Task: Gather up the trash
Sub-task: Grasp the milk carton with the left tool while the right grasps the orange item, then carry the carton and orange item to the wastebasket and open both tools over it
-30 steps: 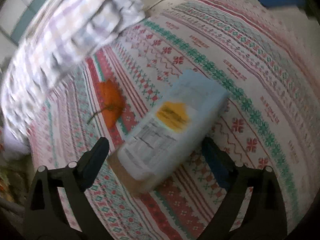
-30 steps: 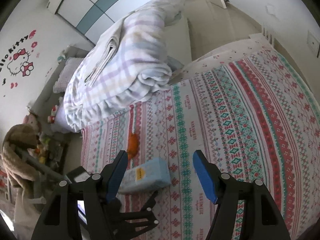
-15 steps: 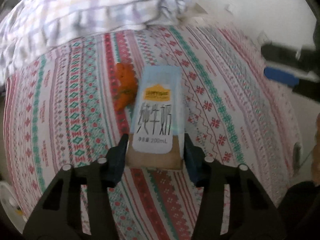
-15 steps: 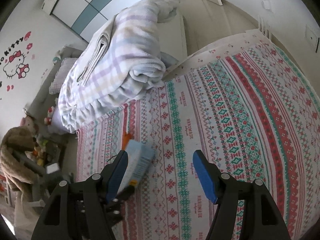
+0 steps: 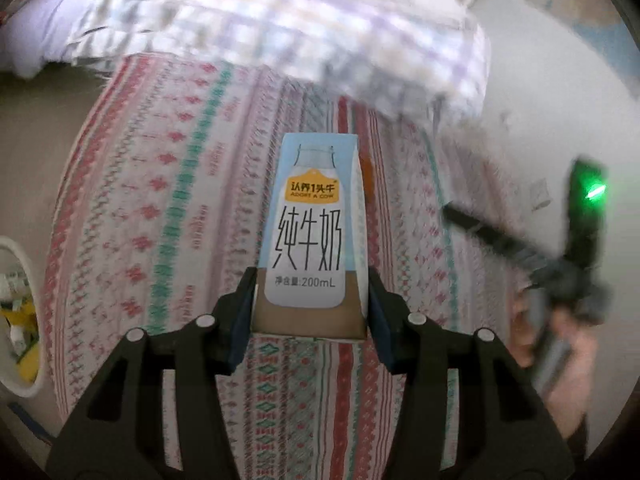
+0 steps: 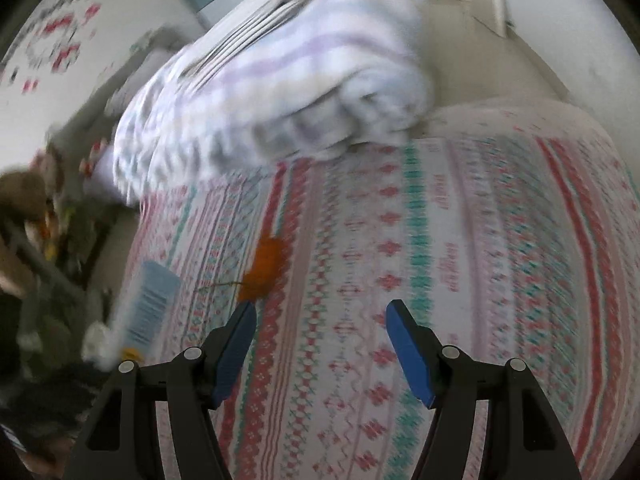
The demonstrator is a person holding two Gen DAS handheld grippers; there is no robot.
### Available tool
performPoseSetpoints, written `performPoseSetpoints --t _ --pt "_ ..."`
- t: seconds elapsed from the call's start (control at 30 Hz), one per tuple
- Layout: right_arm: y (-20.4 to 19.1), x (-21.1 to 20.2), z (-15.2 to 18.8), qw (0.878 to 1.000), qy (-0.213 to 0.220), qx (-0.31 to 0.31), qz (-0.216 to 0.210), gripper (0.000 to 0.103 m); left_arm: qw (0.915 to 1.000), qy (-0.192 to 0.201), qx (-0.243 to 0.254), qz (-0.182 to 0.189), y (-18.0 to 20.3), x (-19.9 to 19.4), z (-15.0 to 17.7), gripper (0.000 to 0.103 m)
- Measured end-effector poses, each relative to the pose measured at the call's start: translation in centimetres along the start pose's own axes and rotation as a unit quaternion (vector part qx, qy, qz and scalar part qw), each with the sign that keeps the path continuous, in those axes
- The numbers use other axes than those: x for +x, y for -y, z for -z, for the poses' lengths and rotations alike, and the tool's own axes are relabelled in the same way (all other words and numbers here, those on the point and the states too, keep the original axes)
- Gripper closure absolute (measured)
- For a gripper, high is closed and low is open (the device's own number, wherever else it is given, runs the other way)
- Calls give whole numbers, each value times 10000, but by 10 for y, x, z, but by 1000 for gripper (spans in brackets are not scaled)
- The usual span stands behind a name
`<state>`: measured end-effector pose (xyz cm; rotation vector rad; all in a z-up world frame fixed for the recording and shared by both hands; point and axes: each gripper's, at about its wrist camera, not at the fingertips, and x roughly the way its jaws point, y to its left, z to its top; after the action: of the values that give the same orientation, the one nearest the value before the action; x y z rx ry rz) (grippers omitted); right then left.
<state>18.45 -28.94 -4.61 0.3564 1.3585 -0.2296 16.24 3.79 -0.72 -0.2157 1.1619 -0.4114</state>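
So the left gripper (image 5: 308, 300) has its two blue-padded fingers clamped tight on the bottom end of a milk carton (image 5: 310, 232), one pad on each side of the brown band at its base, and the carton sticks straight out along the fingers with its printed front facing the camera, 200mL on the label. It's lifted clear of the bed (image 5: 160, 200), hanging over the patterned sheet somewhere near the bed's left side. In the right wrist view the same carton (image 6: 150, 300) shows up blurry by the left edge of the bed. The right gripper (image 6: 320, 344) has nothing in it, fingers spread wide apart, hovering over the middle of the striped sheet. An orange scrap (image 6: 266, 266) with a thin stem lies on the sheet just beyond the right gripper's left fingertip, not touching it. A folded checked blanket (image 6: 272, 92) is piled at the far end of the bed. Everything's pretty motion-smeared in both views.
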Motion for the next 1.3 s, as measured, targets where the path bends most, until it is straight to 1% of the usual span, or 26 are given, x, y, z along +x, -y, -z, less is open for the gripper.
performPoseSetpoints --t 0.07,0.13,0.2,0.3,0.4,0.47,0.5,0.53,0.57,0.67,0.7,0.77,0.9,1.0,1.07,1.17,1.3 --pt "-13 17 2 9997 -144 -200 -20 34 9999 58 -114 52 -11 -6 -3 51" --pt "-19 29 4 9994 -236 -207 -153 35 9994 174 -285 -3 -22 -15 -4 51" --pt "-26 38 5 9992 -241 -264 -189 35 9986 257 -456 -94 -31 -21 -4 51" --pt "-44 50 4 9979 -163 -602 -160 35 9976 282 -571 -254 -38 -26 -1 51" --pt "-60 63 3 9964 -127 -830 -87 35 9970 318 -625 -320 -46 -32 0 51" --pt "-68 74 2 9952 -152 -959 117 37 9966 326 -683 -312 -51 -34 3 51" --pt "-71 79 2 9941 -158 -1035 278 48 9965 328 -705 -309 -54 -35 3 51" --pt "-71 83 2 9933 -133 -1082 381 53 9964 334 -713 -312 -56 -35 2 51" --pt "-71 82 2 9929 -42 -1107 427 68 9963 350 -718 -321 -58 -36 2 51" --pt "-66 78 -1 9935 23 -1088 347 81 9959 404 -738 -347 -63 -40 3 51" --pt "-64 75 -2 9937 65 -1069 318 82 9956 406 -775 -347 -65 -41 3 51" --pt "-60 65 -3 9955 181 -921 115 83 9950 419 -842 -340 -68 -44 4 51" --pt "-68 55 -1 9952 239 -952 -12 84 9934 500 -969 -344 -78 -53 4 51" --pt "-80 49 2 9945 224 -1006 -168 84 9919 516 -1117 -311 -90 -60 6 51" --pt "-94 46 6 9932 213 -1087 -359 84 9902 529 -1254 -318 -102 -66 6 51" --pt "-112 41 12 9907 168 -1214 -589 84 9848 620 -1595 -284 -127 -81 10 51" --pt "-140 34 23 9856 64 -1429 -902 84 9732 825 -2132 -259 -169 -108 18 51"
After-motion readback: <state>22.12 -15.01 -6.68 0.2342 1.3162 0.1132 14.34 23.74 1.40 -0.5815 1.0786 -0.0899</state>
